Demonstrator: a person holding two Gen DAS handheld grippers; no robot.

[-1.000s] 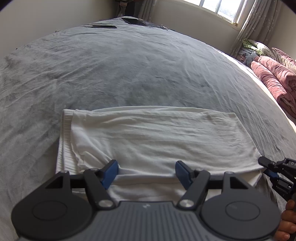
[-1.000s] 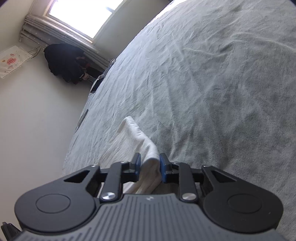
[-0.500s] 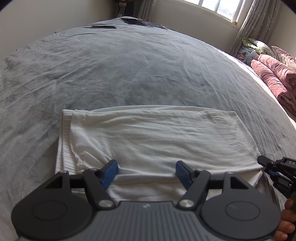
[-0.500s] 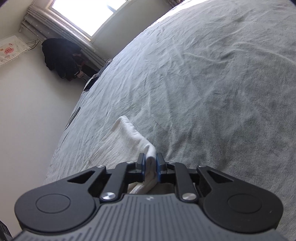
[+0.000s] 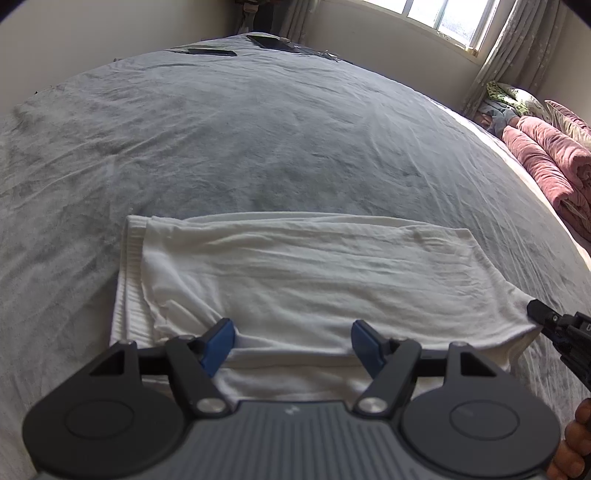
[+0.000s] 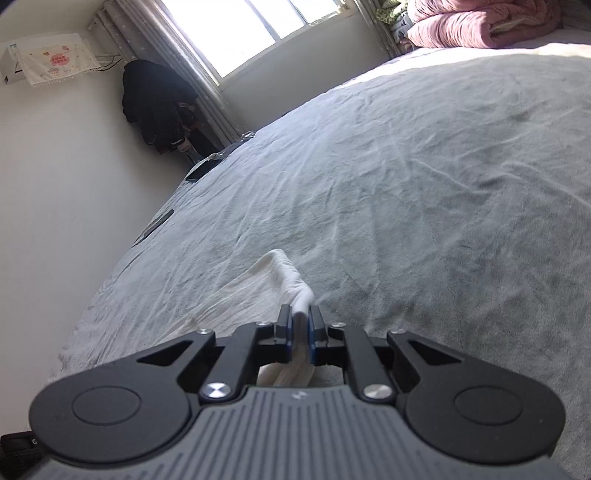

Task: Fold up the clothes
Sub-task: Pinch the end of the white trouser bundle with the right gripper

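A white garment point(image 5: 295, 273) was seen spread flat on the grey bedspread point(image 5: 258, 140), folded into a wide band with a ribbed hem at its left end. Over the garment's near edge the left gripper point(image 5: 293, 341) was held with its 2 blue pads point(image 5: 218, 343) set wide apart, and no cloth was pinched between them. At the garment's right corner, the tip of the right gripper point(image 5: 543, 319) was seen touching the cloth, and part of a hand point(image 5: 574, 443) was visible at the lower right edge. In the right wrist view, the right gripper point(image 6: 299, 325) was found narrowed onto a bunched fold of the white garment point(image 6: 288, 280); its jaws had just been closing, and the cloth was clamped between the pads and lifted slightly off the bedspread point(image 6: 443, 184). Further right, a rolled pink quilt point(image 5: 550, 162) was seen beside the bed, under the window point(image 5: 443, 14).
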